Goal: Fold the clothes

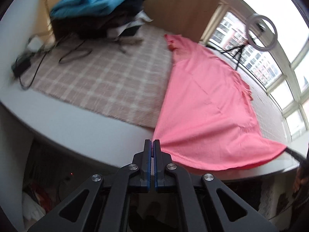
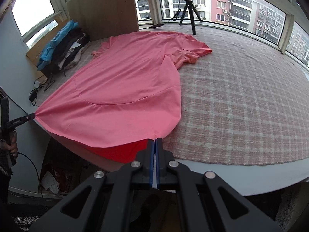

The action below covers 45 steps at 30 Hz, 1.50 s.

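Fabric of a pink cotton T-shirt [image 1: 208, 104] fills the left wrist view from 12 to 4 o'clock over the checked pink blanket [image 1: 100, 77], its hem corner pinched in the fully closed left gripper [image 1: 154, 142]. Right wrist view: the right gripper [image 2: 155, 140], clamped tight, grips the other hem corner, the shirt spreading toward 11 o'clock.

Both wrist views angled down, close; sharing pink shirt [image 1: 208, 104]

A: Where is there open room?
B: The checked mat [image 2: 241, 100] right of the pink shirt [image 2: 131, 81] lies bare.
A: And what blocks the way?
B: A clothes pile [image 2: 63, 48] at the far left, cables [image 1: 73, 56] beside it, a tripod [image 2: 190, 13] by the window.
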Available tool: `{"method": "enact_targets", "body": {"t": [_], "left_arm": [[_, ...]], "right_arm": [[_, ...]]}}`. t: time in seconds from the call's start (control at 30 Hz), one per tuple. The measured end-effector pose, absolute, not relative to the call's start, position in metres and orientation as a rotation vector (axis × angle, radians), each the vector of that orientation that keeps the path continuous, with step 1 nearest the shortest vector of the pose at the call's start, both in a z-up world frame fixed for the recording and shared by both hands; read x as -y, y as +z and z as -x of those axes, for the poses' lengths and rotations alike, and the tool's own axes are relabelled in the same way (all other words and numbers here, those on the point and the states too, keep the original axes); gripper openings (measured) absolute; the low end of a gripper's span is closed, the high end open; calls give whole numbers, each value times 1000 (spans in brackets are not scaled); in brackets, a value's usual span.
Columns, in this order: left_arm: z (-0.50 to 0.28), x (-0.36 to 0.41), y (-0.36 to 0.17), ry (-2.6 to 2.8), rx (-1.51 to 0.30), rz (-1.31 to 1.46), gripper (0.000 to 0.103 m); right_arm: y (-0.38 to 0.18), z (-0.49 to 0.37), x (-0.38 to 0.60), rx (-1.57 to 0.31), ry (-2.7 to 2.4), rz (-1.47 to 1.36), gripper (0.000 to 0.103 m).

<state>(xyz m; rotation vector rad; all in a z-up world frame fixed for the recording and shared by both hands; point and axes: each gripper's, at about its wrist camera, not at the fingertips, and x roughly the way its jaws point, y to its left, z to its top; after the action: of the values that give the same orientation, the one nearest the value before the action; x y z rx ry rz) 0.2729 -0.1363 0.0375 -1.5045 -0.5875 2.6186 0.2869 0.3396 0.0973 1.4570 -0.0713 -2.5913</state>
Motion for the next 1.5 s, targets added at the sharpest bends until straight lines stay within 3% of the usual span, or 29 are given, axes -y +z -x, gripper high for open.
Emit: {"method": "enact_targets", "body": {"t": [0.27, 0.33, 0.47, 0.67, 0.97, 1.07, 1.1, 1.2, 1.3, 1.43, 1.5], "left_arm": [[-261, 150, 24, 2593, 631, 1531, 1], [-257, 154, 22, 2580, 633, 1550, 1], [-252, 159, 18, 2559, 625, 1582, 1], [-243, 159, 24, 2546, 585, 1586, 1], [-238, 171, 33, 2509, 647, 1555, 1], [-239, 171, 40, 2499, 683, 1528, 1], [-238, 170, 43, 2495, 693, 1517, 1], [-220, 162, 65, 2486, 687, 1457, 1], [-169, 146, 111, 2489, 644, 1344, 1], [-96, 124, 251, 2604, 504, 1035, 1], [-74, 118, 329, 2660, 449, 858, 1]], "right_arm": [[65, -296, -316, 153, -2507, -1465, 2], [53, -299, -315, 149, -2528, -1487, 6], [28, -307, -327, 183, -2581, -1538, 21], [6, -317, -339, 243, -2652, -1569, 26], [-5, -324, -337, 219, -2707, -1538, 26], [-2, -321, -346, 342, -2686, -1514, 2], [3, -320, -349, 360, -2702, -1501, 2], [41, -301, -364, 297, -2771, -1458, 2], [118, -255, -381, 98, -2885, -1356, 2], [284, -175, -375, -444, -3108, -1067, 2], [370, -157, -372, -529, -3190, -901, 2]]}}
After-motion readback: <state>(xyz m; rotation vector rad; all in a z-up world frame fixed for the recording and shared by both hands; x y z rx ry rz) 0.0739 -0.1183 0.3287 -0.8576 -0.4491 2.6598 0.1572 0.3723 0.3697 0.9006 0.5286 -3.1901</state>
